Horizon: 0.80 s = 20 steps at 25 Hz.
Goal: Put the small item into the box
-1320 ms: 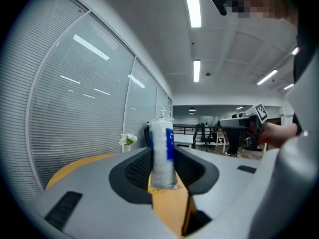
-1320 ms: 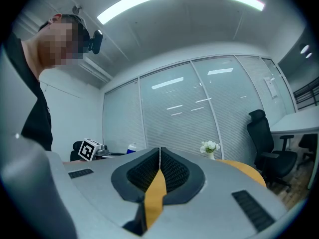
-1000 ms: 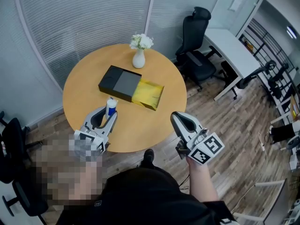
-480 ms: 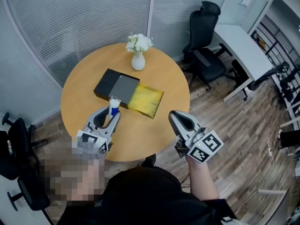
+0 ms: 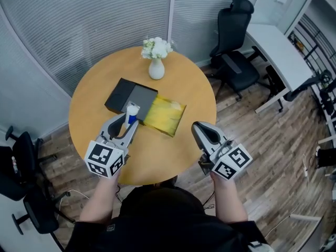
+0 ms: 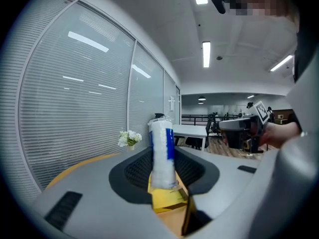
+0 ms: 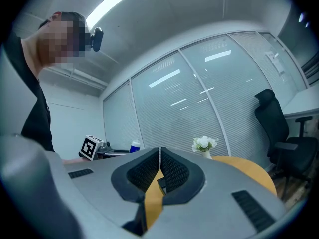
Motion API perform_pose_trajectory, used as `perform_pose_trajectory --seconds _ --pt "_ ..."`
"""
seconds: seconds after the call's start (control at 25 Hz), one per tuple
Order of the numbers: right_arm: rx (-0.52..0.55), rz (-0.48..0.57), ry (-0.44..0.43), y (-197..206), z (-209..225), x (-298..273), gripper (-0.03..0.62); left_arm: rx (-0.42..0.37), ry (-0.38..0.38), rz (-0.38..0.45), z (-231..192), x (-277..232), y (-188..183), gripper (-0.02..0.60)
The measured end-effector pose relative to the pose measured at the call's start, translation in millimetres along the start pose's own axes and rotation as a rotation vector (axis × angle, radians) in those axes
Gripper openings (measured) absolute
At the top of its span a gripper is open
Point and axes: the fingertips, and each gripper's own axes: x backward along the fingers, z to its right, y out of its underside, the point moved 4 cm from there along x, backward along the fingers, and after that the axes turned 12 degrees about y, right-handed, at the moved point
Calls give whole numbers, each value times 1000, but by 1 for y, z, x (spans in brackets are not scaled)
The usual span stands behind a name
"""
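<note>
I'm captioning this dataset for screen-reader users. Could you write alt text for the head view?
The left gripper holds a small blue-and-white bottle near an open yellow-lined box on a round wooden table. The right gripper, jaws shut and empty, hovers by the table's near edge.

Small item [image 5: 132, 112]: white w/ blue. Box [image 5: 165, 114]: yellow inside; lid [image 5: 128, 94] blk/dk grey. Table [image 5: 191, 88]: tan. Vase [image 5: 156, 70], flowers [image 5: 156, 48]: white. Left gripper [image 5: 129, 121], right gripper [image 5: 202, 132]: grey, blk ribbed pads, b/w square markers. Floor [image 5: 273, 156]: brown planks.
</note>
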Motion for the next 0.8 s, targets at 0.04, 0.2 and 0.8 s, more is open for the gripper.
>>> perform_pose_trajectory --seconds 0.04,0.2,0.8 --pt "-1 -5 4 1 0 -2 38 -1 9 -8 -3 -3 1 137" --pt "1 -25 14 6 -2 -13 38 -1 45 -54 -17 -21 13 138" --pt "-117 -144 76 68 28 -25 38 48 170 -236 -41 -112 80 138"
